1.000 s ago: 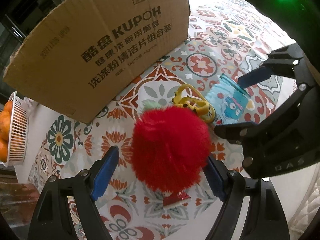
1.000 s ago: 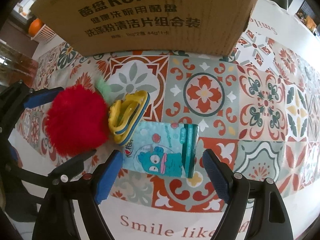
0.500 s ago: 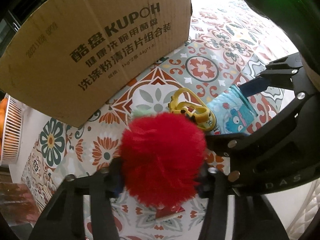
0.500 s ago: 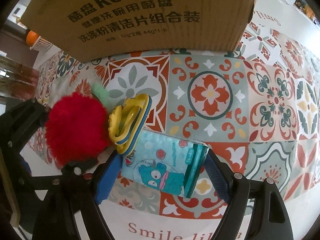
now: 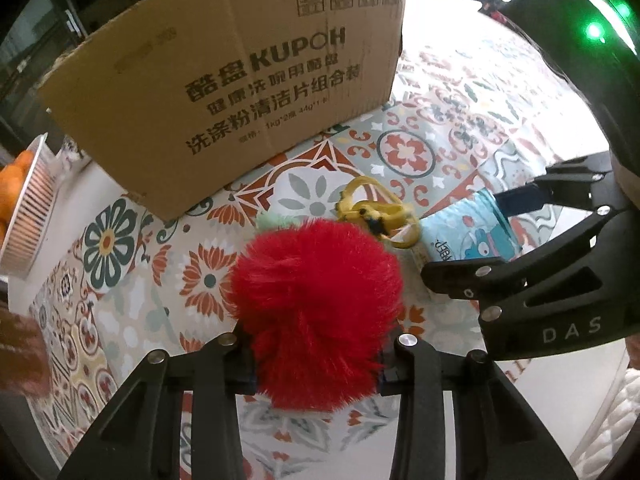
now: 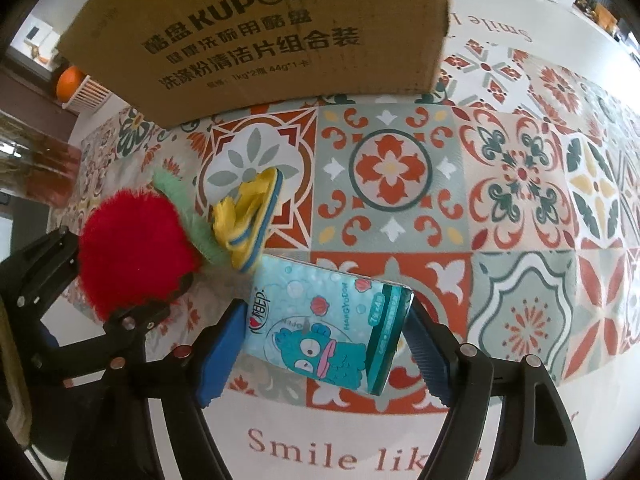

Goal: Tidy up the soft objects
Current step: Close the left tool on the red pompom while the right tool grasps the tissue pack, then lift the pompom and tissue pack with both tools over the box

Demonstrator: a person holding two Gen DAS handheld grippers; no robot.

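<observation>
Red pom-pom (image 5: 316, 312) now clamped in L tool (image 5: 316, 364) | R tool (image 6: 324, 344) narrowing, loose round tissue pack (image 6: 328, 336)

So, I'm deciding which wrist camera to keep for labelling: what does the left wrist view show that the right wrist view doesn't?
Only the left wrist view shows the left gripper from behind, its jaws just closed into the red pom-pom, plus the handling symbols printed on the cardboard box.

Only the right wrist view shows the right gripper straddling the tissue pack, with a gap at the left pad, and the "Smile" lettering on the tablecloth.

Both show the pom-pom, yellow sandal, tissue pack, box and fruit basket.
</observation>
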